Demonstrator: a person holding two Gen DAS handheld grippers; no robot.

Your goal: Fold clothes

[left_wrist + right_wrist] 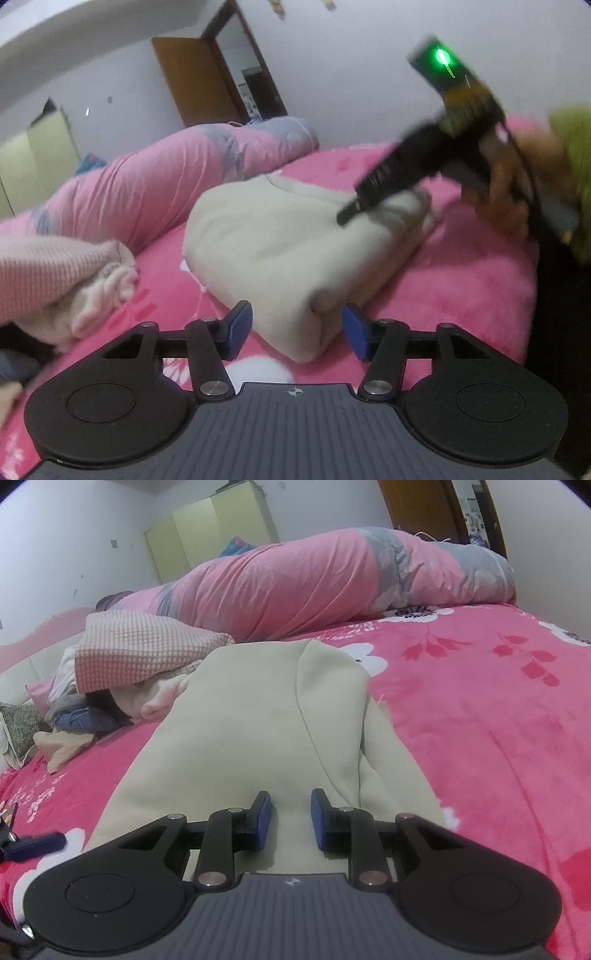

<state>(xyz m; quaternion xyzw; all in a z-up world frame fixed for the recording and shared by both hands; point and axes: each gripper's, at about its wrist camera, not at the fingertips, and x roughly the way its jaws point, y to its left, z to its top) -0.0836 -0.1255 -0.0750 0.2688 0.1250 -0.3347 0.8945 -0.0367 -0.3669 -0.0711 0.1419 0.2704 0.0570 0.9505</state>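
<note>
- I have a cream garment point(280, 240) lying folded into a thick bundle on the pink floral bedspread point(461, 288), about mid-bed.
- From my left wrist camera, the left gripper point(297, 330) sits at the near end of that bundle, its blue pads point(240, 325) standing apart on either side of the folded corner. The right-hand pad looks to be against the cloth, the left-hand one clear of it, so I read the fingers as partly open and not clamping.
- From the same view, the right gripper point(345, 218) comes in from the far right, held by a hand point(506, 188) with a yellow-green sleeve point(572, 155), and its tip rests on the far end of the cream bundle. It is blurred there.
- From my right wrist camera, the right gripper point(291, 818) points along the top of the cream garment point(258, 720), with its blue pads point(263, 819) narrowly apart and the cloth lying beneath and between them. I cannot tell whether any fold is pinched.
- A seam runs down the garment's upper layer, and a second layer shows along its right edge.
- A pile of other clothes point(122, 664), topped by a pink checked piece, lies to the left of the garment.
- A rolled pink-and-grey quilt point(314, 579) lies across the far side of the bed.
- A pale green wardrobe point(207, 535) stands against the far wall.
</note>
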